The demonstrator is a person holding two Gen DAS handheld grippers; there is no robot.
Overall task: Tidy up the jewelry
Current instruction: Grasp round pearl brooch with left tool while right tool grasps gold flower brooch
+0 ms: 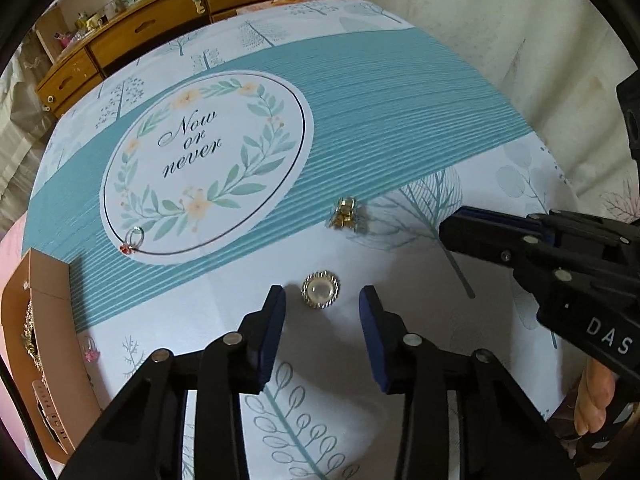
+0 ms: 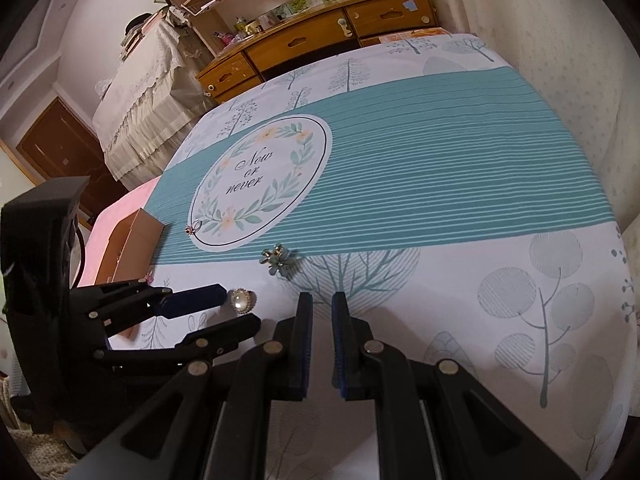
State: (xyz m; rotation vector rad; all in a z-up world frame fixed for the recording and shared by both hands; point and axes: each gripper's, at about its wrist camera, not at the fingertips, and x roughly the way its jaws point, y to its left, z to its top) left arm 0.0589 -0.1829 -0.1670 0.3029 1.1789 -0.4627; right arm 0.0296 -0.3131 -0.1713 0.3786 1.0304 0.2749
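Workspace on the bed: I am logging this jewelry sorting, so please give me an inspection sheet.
Surface: bedspread, teal stripes, leaf prints, flat.
Job's things: pearl brooch between the left tool's pads, untouched; flower brooch farther back; ring on the printed circle; box at the bedspread's edge, with jewelry and a watch strap inside.
Clutter: small pink item beside the box.
Grippers: left tool open around the pearl brooch; right tool shut, empty.
Cables: dark cable behind the left tool.
Surroundings: wooden dresser, bookshelf, door.
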